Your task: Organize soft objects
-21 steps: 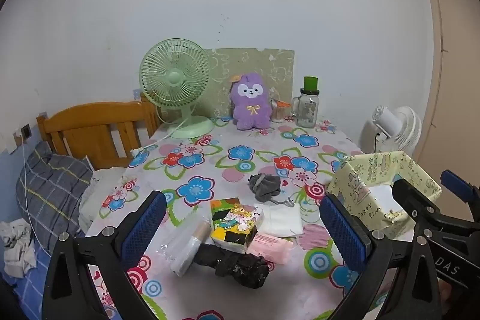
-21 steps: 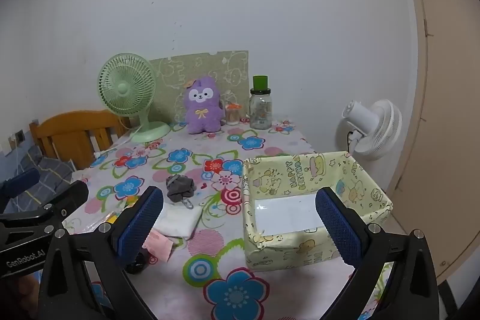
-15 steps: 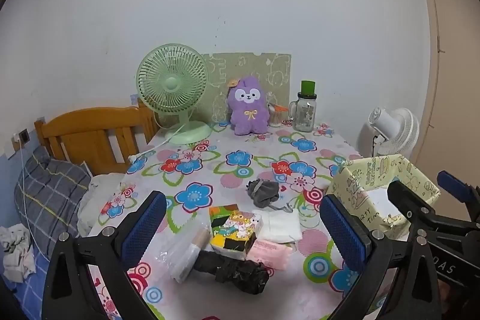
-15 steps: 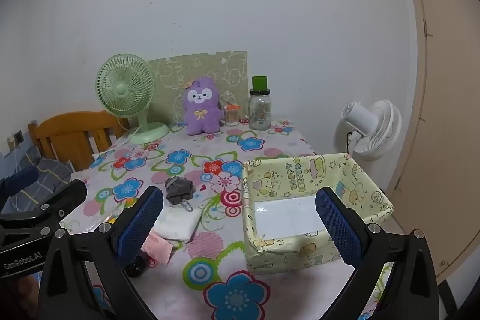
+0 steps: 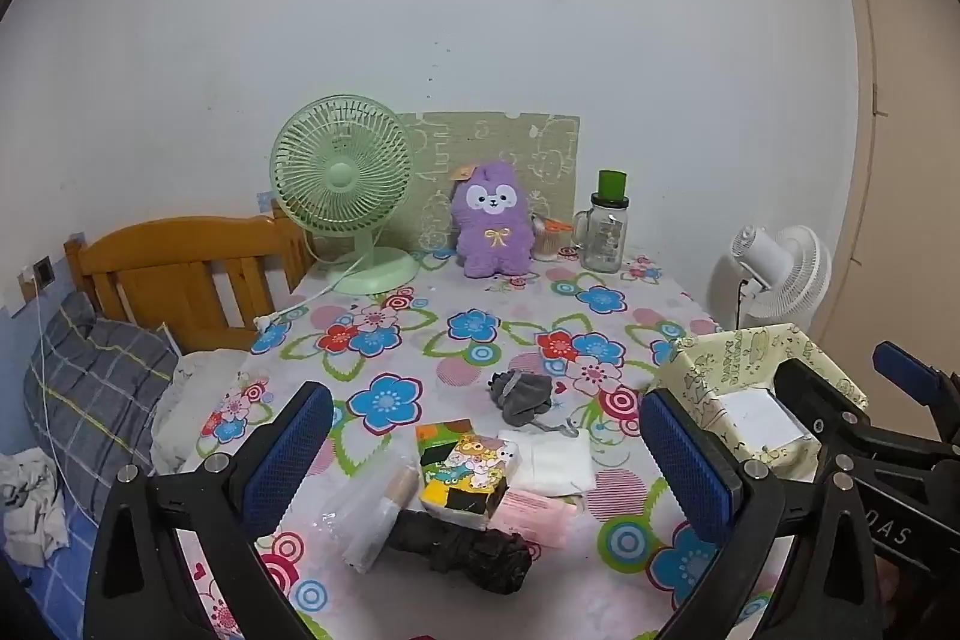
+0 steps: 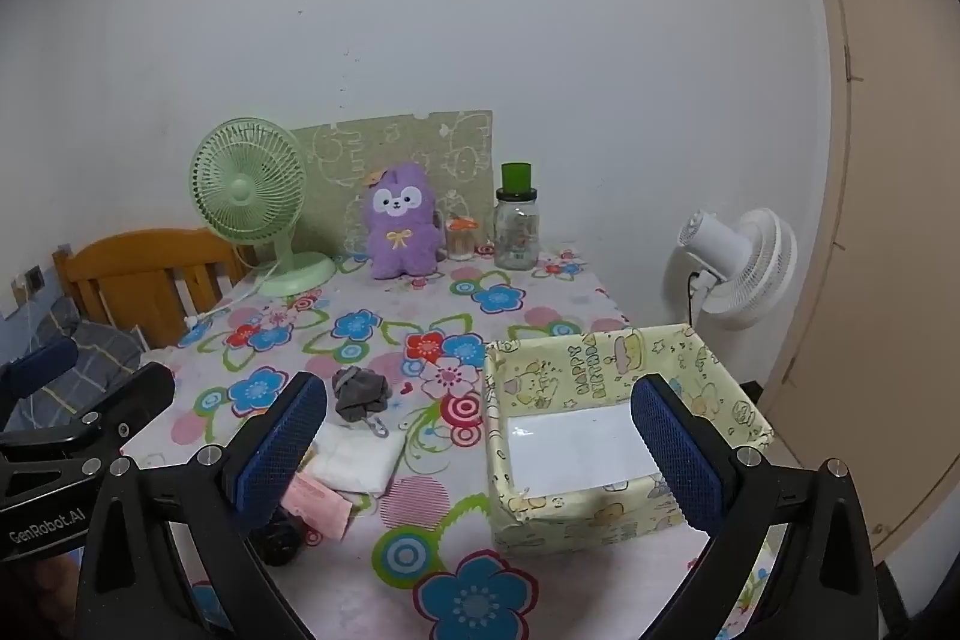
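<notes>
Left gripper (image 5: 486, 454) spread wide, nothing held; right gripper (image 6: 480, 445) same, hovering empty near the yellow cartoon-print paper-lined box (image 6: 708, 382). Soft stuff piled near the table's front edge: crumpled grey fabric pouch (image 5: 521, 395), folded white cloth (image 5: 555, 460), pink tissue packet (image 5: 531, 511), black bundled fabric roll (image 5: 465, 550), cartoon tissue pack (image 5: 465, 469). Risky bit, probably: everything overlapping, so grabbing one likely drags a neighbour off the flowered tablecloth (image 5: 474, 328).

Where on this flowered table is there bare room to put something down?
Free: the middle stretch between the green desk fan, the purple plush toy and the grey cloth bundle; also inside the yellow paper-lined box. Crowded: the near edge, where the cartoon tissue pack, white pads and black bundle cluster.
</notes>
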Demonstrator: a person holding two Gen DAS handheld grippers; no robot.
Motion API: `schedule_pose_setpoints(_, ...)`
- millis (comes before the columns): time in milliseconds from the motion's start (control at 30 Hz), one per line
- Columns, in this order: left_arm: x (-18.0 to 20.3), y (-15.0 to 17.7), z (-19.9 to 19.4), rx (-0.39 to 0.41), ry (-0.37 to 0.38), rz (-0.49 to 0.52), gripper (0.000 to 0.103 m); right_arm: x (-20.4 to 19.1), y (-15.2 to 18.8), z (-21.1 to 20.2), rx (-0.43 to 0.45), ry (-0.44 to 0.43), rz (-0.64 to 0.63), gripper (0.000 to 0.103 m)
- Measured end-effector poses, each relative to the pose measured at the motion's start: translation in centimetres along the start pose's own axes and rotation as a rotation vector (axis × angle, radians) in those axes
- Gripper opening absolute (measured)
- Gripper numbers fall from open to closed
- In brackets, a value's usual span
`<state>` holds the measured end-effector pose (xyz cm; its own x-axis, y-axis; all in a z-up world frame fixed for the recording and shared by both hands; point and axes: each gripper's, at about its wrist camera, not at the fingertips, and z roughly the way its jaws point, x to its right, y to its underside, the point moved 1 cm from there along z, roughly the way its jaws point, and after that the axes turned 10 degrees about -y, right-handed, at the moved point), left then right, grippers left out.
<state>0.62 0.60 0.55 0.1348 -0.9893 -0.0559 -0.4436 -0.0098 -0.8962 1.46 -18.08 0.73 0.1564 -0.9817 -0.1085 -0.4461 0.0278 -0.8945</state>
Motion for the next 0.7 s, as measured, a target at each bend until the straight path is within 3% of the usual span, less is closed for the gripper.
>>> schedule_pose_setpoints(700,-0.07,-0.89,0.48,-0.018,-0.005,0.013,0.103,-0.27,-0.77,-0.02,-0.006,-0.009,0.001,0.103)
